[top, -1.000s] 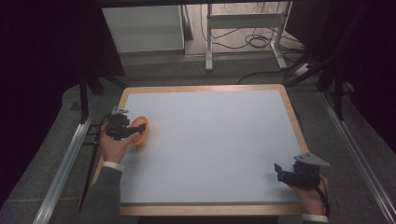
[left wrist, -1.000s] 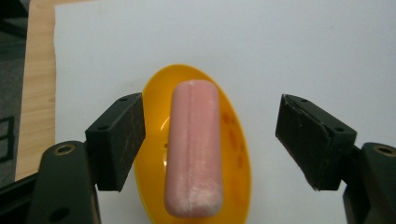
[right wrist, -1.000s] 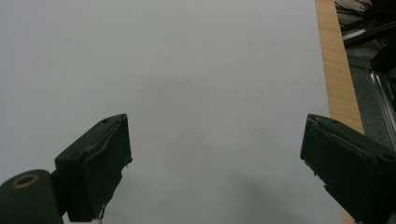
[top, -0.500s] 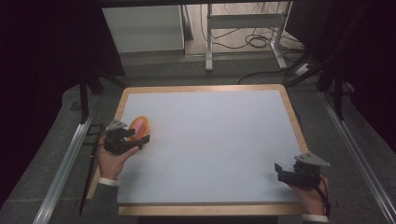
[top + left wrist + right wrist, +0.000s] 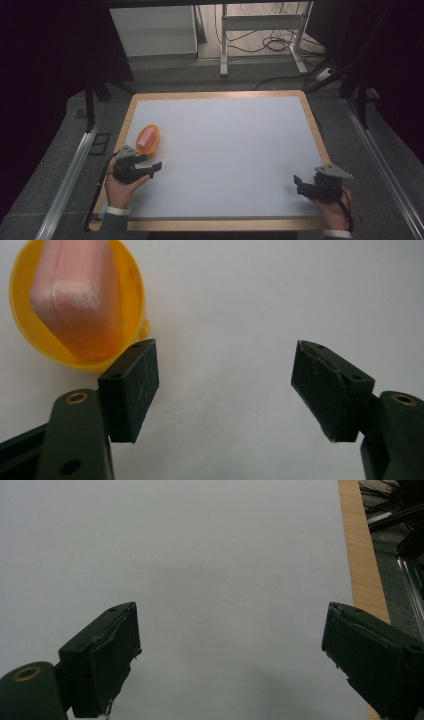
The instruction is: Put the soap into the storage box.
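A yellow bowl (image 5: 148,140) sits near the left edge of the white table top and holds a pink block (image 5: 145,136). My left gripper (image 5: 149,163) is just in front of the bowl, apart from it, open and holding nothing. In the left gripper view the bowl (image 5: 129,287) and the pink block (image 5: 75,297) lie at the upper left, beyond the left jaw of that gripper (image 5: 225,372). My right gripper (image 5: 299,184) rests near the front right corner, open, with bare table between its jaws (image 5: 230,635).
The white table top (image 5: 230,145) has a wooden rim (image 5: 315,125), which also runs along the right side in the right gripper view (image 5: 362,555). Metal rails run along both sides of the table. Beyond the far edge are a cabinet, a frame and cables.
My left gripper has drawn back from the bowl towards the person, leaving the bowl and pink block standing free. The right gripper has stayed put.
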`<state>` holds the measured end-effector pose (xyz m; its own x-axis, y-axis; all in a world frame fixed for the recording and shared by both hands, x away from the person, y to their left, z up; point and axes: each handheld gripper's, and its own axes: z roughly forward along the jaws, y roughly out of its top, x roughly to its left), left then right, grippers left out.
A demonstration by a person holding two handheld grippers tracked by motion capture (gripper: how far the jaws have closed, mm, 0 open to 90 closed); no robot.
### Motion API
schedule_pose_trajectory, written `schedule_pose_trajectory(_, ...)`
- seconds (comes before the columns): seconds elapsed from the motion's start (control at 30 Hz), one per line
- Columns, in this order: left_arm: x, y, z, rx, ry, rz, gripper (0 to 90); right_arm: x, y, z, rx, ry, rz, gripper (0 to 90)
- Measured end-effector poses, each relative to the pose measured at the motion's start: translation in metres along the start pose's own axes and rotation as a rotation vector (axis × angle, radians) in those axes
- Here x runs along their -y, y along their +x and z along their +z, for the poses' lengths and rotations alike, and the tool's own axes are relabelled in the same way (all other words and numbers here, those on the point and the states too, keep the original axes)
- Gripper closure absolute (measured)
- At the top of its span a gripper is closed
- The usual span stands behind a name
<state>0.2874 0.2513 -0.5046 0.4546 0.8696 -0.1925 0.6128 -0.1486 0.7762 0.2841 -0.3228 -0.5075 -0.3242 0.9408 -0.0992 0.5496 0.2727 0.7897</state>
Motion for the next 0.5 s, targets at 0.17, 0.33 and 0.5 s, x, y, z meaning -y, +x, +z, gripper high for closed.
schedule_pose_trajectory(0.17, 0.007, -0.0026, -0.0017, 0.0, 0.005, -0.004, 27.6, -0.0002, 0.0004, -0.0001, 0.0, 0.0, -0.001, 8.1)
schedule_pose_trajectory(0.33, 0.0054, -0.0034, -0.006, 0.016, -0.011, -0.001, 27.5, -0.0012, 0.0009, -0.0015, 0.001, -0.005, -0.002, 8.1)
schedule_pose_trajectory(0.5, 0.0088, -0.0018, -0.0022, 0.012, 0.002, -0.003, 27.4, -0.0012, 0.0009, -0.0015, 0.008, -0.007, -0.006, 8.1)
